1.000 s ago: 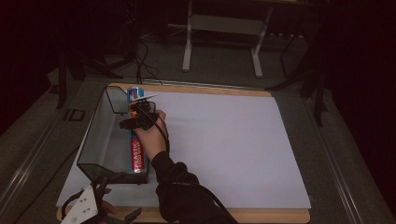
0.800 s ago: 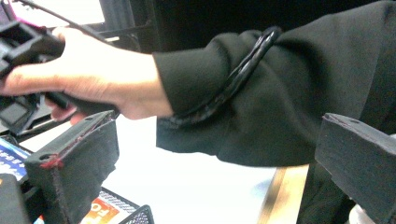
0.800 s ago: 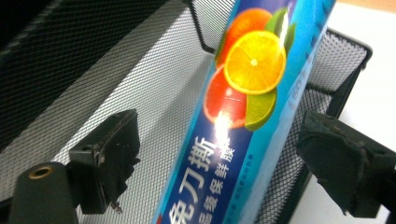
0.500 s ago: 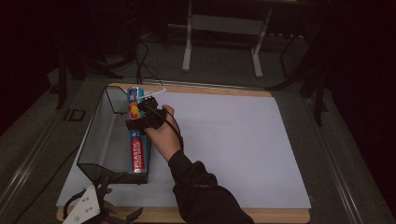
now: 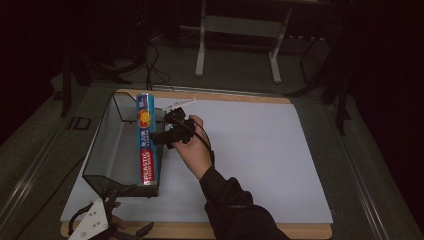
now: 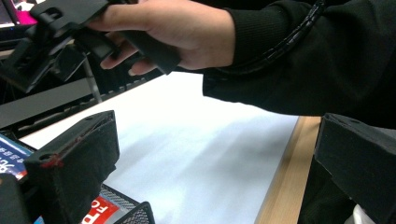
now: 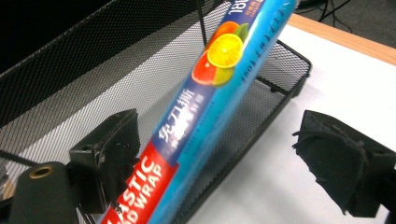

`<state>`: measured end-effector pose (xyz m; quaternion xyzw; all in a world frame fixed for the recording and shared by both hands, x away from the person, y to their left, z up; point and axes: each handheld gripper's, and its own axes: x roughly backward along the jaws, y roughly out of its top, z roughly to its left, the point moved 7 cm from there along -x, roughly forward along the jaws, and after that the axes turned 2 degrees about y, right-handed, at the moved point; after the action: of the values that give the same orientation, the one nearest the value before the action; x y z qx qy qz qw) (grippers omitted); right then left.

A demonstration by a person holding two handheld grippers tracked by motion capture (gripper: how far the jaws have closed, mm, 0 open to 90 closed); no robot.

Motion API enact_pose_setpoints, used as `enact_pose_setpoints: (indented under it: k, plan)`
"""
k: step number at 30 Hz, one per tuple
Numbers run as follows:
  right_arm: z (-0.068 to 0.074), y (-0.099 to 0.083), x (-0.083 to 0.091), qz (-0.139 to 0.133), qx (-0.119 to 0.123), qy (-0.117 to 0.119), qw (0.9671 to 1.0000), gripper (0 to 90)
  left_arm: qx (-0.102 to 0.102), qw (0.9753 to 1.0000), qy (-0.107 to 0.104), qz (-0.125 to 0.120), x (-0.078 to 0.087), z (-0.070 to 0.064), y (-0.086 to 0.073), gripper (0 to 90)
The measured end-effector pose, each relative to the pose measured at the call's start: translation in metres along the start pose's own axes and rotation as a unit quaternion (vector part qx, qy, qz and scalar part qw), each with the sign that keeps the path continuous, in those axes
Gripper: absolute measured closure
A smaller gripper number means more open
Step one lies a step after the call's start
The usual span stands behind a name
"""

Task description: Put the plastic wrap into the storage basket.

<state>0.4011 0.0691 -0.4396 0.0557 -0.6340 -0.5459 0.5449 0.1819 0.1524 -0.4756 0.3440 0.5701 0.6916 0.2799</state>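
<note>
A: Start at the left. Where is the left claw [image 5: 134, 232]?

B: Parked at the near edge of the desk [image 5: 300, 231], low in the high view, with its grey plate up. In the left gripper view its 2 black jaws stand wide apart with nothing between them. It looks idle.

A: Next over?

B: The black mesh tray [image 5: 107, 150], sitting on the white sheet at the desk's left side. The plastic wrap box [image 5: 145, 140] lies along the tray's right wall, its far end poking up past the far rim. In the right gripper view the box [image 7: 210, 98] leans on that mesh wall [image 7: 93, 65].

A: And the right claw [image 5: 161, 136]?

B: Just right of the box, at about its middle. Its jaws are spread: one pad sits close beside the box, the other well clear over the white sheet. It grips nothing.

A: What changed in the last second?

B: 1 second ago the hand was over the box and the tray's right wall. 0.5 seconds ago it had slid right. Now the hand [image 5: 192, 147] is over the sheet, off the box. The box has kept its place against the wall throughout.

A: Meaning?

B: I'd judge the box is placed and let go, and the right arm is backing off. What I'd watch is that raised far end: the box rests on the rim rather than flat, so a nudge could tip it.
</note>
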Motion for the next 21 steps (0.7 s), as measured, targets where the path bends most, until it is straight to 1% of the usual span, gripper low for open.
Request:
enact_pose_setpoints:
  k: [1, 3, 4, 5, 6, 9, 11, 12, 13, 16, 19, 20, 21]
  plan:
    - [-0.003, -0.003, 0.006, -0.005, 0.000, 0.002, 1.0000, 13.4, 0.000, 1.0000, 0.000, 0.000, 0.000, 0.000, 0.000, 0.6]
    - [-0.007, -0.007, 0.011, -0.005, 0.000, 0.002, 1.0000, 13.4, -0.001, 1.0000, -0.001, 0.002, -0.001, -0.001, 0.000, 0.6]
    - [-0.008, -0.009, 0.014, -0.007, -0.002, 0.008, 0.9999, 13.4, -0.001, 1.0000, -0.001, 0.002, -0.001, -0.001, 0.000, 0.6]
    - [-0.008, -0.009, 0.014, -0.007, -0.002, 0.008, 0.9999, 13.4, -0.001, 1.0000, 0.000, 0.003, -0.001, -0.001, -0.001, 0.6]
    - [-0.012, -0.016, 0.021, -0.008, -0.005, 0.015, 0.9998, 13.2, -0.001, 1.0000, 0.000, 0.003, -0.001, -0.001, -0.001, 0.6]
    - [-0.020, -0.023, 0.031, -0.013, -0.007, 0.009, 0.9999, 12.8, -0.002, 1.0000, 0.000, 0.005, -0.002, -0.001, -0.001, 0.6]
    - [-0.021, -0.025, 0.033, -0.014, -0.007, 0.009, 0.9998, 12.8, -0.002, 1.0000, 0.000, 0.005, -0.002, -0.001, -0.001, 0.6]
    - [-0.023, -0.027, 0.036, -0.013, -0.006, 0.011, 0.9998, 12.7, -0.003, 1.0000, 0.000, 0.006, -0.002, -0.001, -0.001, 0.6]
    - [-0.028, -0.033, 0.043, -0.015, -0.002, 0.005, 0.9999, 12.7, -0.003, 1.0000, 0.000, 0.007, -0.002, -0.001, -0.002, 0.6]
    - [-0.033, -0.042, 0.052, -0.014, 0.002, 0.006, 0.9999, 12.8, -0.005, 1.0000, 0.001, 0.007, -0.003, -0.002, -0.002, 0.6]
    - [-0.034, -0.046, 0.056, -0.016, 0.003, 0.007, 0.9998, 12.8, -0.005, 1.0000, 0.001, 0.008, -0.003, -0.002, -0.002, 0.6]
    - [-0.038, -0.056, 0.062, -0.012, 0.008, 0.007, 0.9999, 12.8, -0.005, 0.9999, 0.001, 0.009, -0.003, -0.002, -0.002, 0.6]
    - [-0.039, -0.060, 0.065, -0.013, 0.009, 0.007, 0.9999, 12.8, -0.004, 1.0000, 0.001, 0.008, -0.003, -0.002, -0.002, 0.6]
